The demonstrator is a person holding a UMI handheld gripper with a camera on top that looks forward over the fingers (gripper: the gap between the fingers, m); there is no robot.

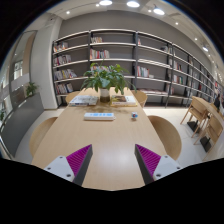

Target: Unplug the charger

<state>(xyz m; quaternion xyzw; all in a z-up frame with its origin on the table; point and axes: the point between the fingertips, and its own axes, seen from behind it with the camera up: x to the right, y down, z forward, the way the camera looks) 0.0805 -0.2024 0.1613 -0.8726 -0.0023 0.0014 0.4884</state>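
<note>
My gripper (112, 162) is open and empty, held above the near end of a long light wooden table (100, 135). Its two magenta pads (78, 160) stand wide apart with bare tabletop between them. A white power strip (98, 116) lies flat on the table well beyond the fingers, with small items I cannot make out on it. I cannot pick out a charger or cable from here.
A potted green plant (104, 78) stands at the table's far end, with books or papers (84, 100) beside it. A small cup (134, 115) sits right of the strip. Chairs (166, 135) flank the table. Bookshelves (130, 60) line the back wall.
</note>
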